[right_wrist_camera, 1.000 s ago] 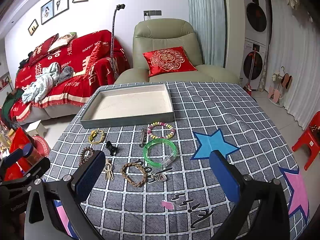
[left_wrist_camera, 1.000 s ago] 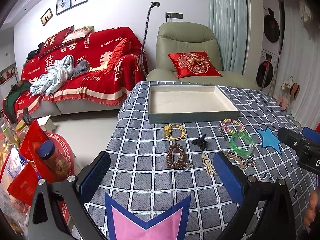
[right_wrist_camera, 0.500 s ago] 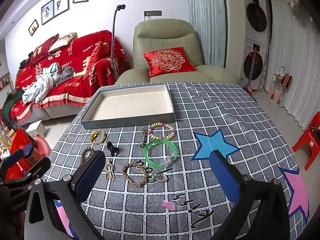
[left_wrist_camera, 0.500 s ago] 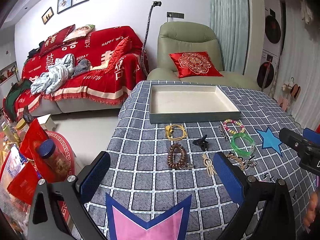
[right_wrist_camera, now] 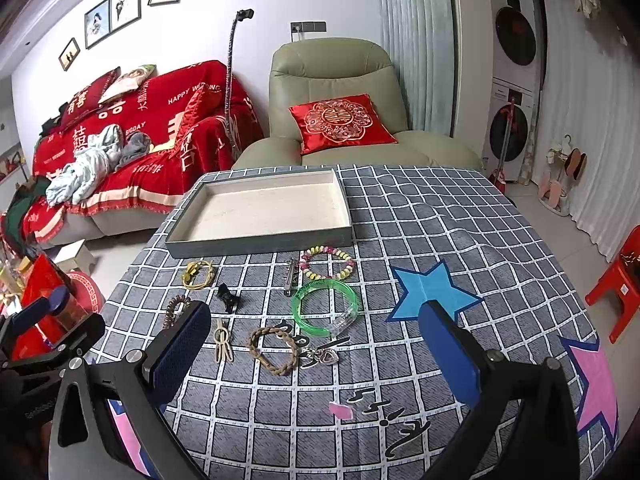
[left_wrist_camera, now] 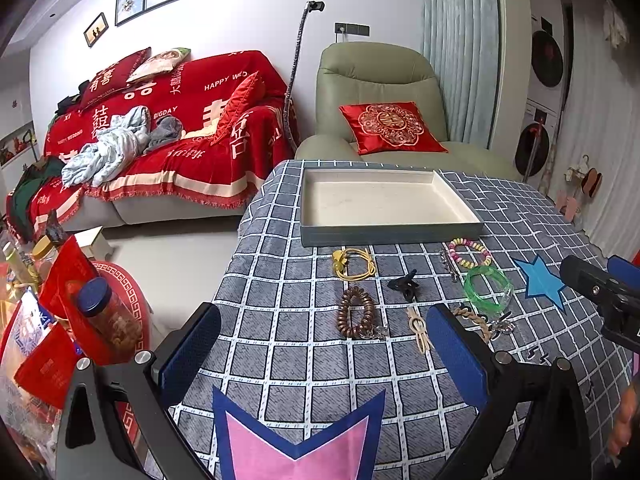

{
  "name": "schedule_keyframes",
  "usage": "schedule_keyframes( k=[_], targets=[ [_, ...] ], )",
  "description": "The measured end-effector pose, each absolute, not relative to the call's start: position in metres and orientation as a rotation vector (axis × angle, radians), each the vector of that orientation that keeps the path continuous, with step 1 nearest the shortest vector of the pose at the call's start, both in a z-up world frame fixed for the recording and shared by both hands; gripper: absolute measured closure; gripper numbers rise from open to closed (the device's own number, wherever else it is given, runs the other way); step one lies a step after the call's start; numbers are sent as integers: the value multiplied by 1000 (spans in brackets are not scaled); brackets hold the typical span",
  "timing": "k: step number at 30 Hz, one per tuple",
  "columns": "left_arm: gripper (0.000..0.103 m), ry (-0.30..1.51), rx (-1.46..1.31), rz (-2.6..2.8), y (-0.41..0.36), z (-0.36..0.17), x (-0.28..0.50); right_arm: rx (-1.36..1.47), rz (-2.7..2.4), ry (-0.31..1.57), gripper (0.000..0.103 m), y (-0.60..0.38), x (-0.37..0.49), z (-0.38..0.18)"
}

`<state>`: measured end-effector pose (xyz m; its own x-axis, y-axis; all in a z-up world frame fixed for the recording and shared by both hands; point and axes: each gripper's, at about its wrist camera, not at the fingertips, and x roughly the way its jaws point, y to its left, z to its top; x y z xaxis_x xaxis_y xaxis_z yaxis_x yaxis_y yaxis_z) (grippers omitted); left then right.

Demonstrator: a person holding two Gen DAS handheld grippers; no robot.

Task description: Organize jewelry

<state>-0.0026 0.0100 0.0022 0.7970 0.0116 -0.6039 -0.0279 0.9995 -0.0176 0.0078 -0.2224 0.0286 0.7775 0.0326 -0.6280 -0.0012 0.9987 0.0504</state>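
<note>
An empty grey tray (left_wrist_camera: 384, 235) (right_wrist_camera: 260, 242) with a cream inside stands at the far side of the checked tablecloth. In front of it lie several jewelry pieces: a yellow cord bracelet (left_wrist_camera: 354, 266) (right_wrist_camera: 198, 274), a brown beaded bracelet (left_wrist_camera: 355, 313) (right_wrist_camera: 175, 310), a black clip (left_wrist_camera: 405, 285) (right_wrist_camera: 228, 297), a pastel bead bracelet (left_wrist_camera: 470, 253) (right_wrist_camera: 328, 267), a green bangle (left_wrist_camera: 488, 291) (right_wrist_camera: 324, 307), a braided bracelet (right_wrist_camera: 274, 349), a beige knot piece (left_wrist_camera: 418, 330) (right_wrist_camera: 223, 343). My left gripper (left_wrist_camera: 324, 354) is open and empty, short of the beads. My right gripper (right_wrist_camera: 314, 356) is open and empty, over the braided bracelet.
A silver hair clip (right_wrist_camera: 290, 276) and heart charms (right_wrist_camera: 322, 356) lie among the pieces. The table's left edge drops to the floor, where red snack bags and a jar (left_wrist_camera: 108, 320) stand. A green armchair (right_wrist_camera: 332, 92) and a red sofa are behind the table.
Both grippers have crept slightly forward toward the jewelry. Nothing on the table has moved.
</note>
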Motion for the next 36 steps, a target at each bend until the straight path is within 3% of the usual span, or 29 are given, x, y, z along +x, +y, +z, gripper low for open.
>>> schedule_keyframes(
  k=[36],
  targets=[
    [0, 673, -24, 15, 6, 2, 3, 51, 18, 684, 0, -221, 8, 28]
  ],
)
